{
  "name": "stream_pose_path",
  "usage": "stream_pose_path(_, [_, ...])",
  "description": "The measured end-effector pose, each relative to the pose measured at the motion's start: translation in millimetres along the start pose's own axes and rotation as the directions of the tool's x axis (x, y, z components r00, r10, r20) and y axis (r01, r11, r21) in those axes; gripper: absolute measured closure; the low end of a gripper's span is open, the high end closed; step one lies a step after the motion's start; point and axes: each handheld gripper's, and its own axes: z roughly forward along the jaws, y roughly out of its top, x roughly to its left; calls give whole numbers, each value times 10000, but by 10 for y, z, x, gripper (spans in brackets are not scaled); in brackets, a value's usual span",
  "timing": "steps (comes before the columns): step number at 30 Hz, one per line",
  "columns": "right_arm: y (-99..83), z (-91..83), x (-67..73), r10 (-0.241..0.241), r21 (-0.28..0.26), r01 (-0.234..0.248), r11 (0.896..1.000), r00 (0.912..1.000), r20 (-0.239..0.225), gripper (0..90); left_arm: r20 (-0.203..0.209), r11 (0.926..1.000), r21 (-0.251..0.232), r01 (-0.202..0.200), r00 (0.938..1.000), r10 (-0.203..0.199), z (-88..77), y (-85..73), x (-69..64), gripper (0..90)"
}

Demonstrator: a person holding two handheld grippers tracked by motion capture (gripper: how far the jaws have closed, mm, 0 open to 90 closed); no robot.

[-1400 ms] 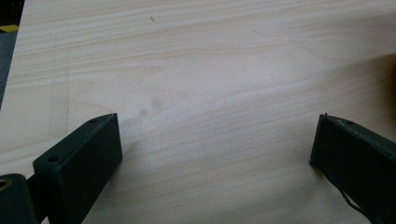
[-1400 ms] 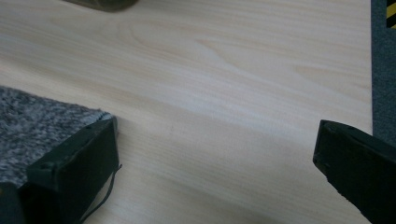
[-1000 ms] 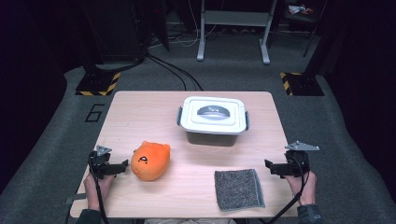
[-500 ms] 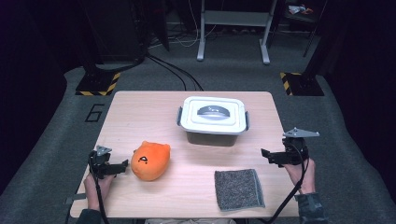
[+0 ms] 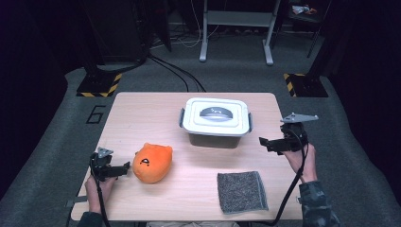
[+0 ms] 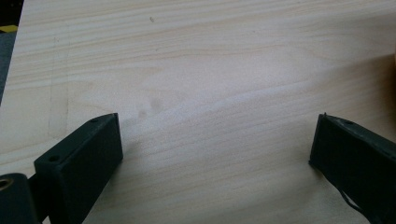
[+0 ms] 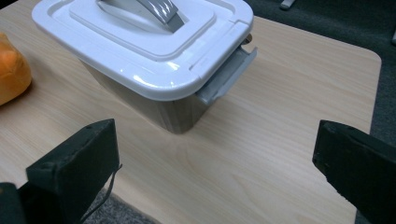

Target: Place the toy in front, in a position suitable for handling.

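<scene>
Right tool (image 5: pixel 265 143) was off the right edge of the tabletop (image 5: pixel 142 113), jaws spread wide and empty, aimed at the white lidded box (image 5: pixel 216 122). In the right gripper view the box (image 7: pixel 154 56) sat ahead and left of centre, with its grey side latch (image 7: pixel 226 74) facing the tool. My read: it was being lined up on that latch to unclip the lid, hence the sideways approach rather than coming from above. Latch looked closed and the lid seated flat, with the grey handle (image 5: pixel 215 112) folded down on top.

Left tool (image 5: pixel 124 167) rested low at the front left of the tabletop, jaws released with nothing between them; the left gripper view showed bare wood (image 6: pixel 210 93) between the jaws. It sat just beside the orange plush toy (image 5: pixel 152 162), apart from it, probably parked there to pick up the toy once the box is open.

Grey cloth (image 5: pixel 241 191) lay flat at the front right, well apart from both tools and untouched.

Box stood mid-tabletop toward the back, square to the edges, with clear room on both latch sides.
</scene>
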Motion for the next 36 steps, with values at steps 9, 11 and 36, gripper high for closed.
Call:
stream_pose_path(9, [221, 245, 15, -188, 229, 191, 9996, 9997, -152, 2, 3, 10000, -1, 1, 10000, -1, 0, 0, 0, 21])
stream_pose_path(11, [255, 297, 15, -100, 246, 104, 9996, 9998, -186, 5, 2, 10000, 2, -3, 10000, 3, 0, 0, 0, 20])
stream_pose_path(36, [435, 909, -10, 585, 766, -545, 9956, 9969, -520, 251, 0, 10000, -47, 80, 10000, -80, 4, 0, -6, 20])
